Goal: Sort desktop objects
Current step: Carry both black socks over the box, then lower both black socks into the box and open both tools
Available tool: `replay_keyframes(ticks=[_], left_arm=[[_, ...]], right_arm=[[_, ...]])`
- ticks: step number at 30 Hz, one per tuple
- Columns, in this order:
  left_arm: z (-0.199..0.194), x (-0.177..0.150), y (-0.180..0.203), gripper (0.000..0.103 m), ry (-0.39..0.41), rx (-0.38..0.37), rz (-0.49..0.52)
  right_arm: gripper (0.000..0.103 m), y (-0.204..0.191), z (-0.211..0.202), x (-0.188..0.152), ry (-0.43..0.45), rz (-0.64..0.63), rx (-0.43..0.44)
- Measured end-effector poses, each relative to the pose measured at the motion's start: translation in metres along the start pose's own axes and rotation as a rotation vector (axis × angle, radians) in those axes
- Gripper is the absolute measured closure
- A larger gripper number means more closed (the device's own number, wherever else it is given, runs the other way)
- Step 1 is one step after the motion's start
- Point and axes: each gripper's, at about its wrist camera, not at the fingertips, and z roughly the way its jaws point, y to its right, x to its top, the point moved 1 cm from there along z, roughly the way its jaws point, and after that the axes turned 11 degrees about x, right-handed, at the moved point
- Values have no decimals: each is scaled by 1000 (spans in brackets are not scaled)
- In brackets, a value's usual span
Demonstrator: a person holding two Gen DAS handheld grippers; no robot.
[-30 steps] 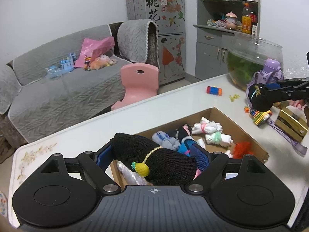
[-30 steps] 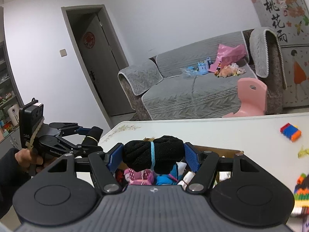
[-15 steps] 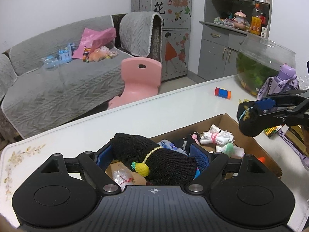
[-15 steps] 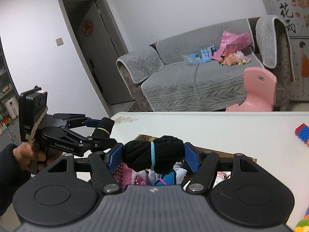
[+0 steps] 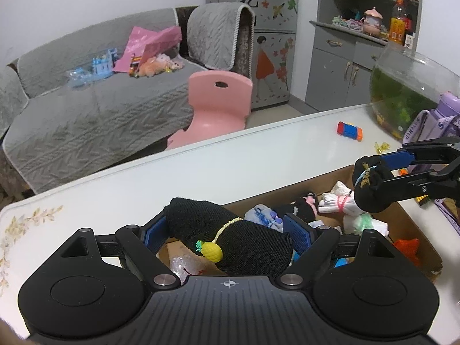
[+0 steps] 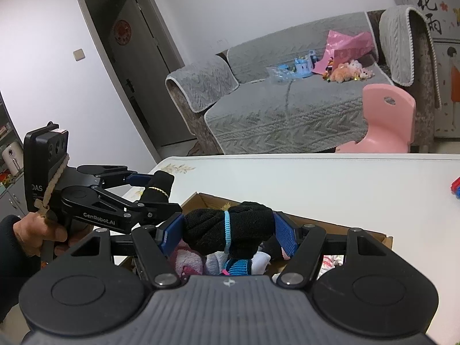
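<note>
Black sock bundles are sitting clamped crosswise in both the left tongs and right tongs, each hovering directly above the cardboard box on the counter.

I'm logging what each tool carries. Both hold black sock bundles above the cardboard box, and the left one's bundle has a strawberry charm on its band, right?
Not quite: the charm is a yellow pineapple, not a strawberry, as the left wrist view shows. The rest holds: the left tool and the right tool each grip a black sock bundle above the cardboard box.
</note>
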Motion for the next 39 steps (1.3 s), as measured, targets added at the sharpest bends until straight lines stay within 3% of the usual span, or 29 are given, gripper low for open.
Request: replay_keyframes(ticks=[19, 35, 39], left_arm=[[40, -9, -5, 16, -69, 10, -14], [57, -23, -13, 14, -100, -14, -5], [56, -24, -10, 11, -100, -10, 8]], right_arm=[[39, 3, 42, 0, -90, -9, -13], [38, -11, 83, -11, -251, -132, -79], [36, -12, 82, -11, -252, -133, -89]])
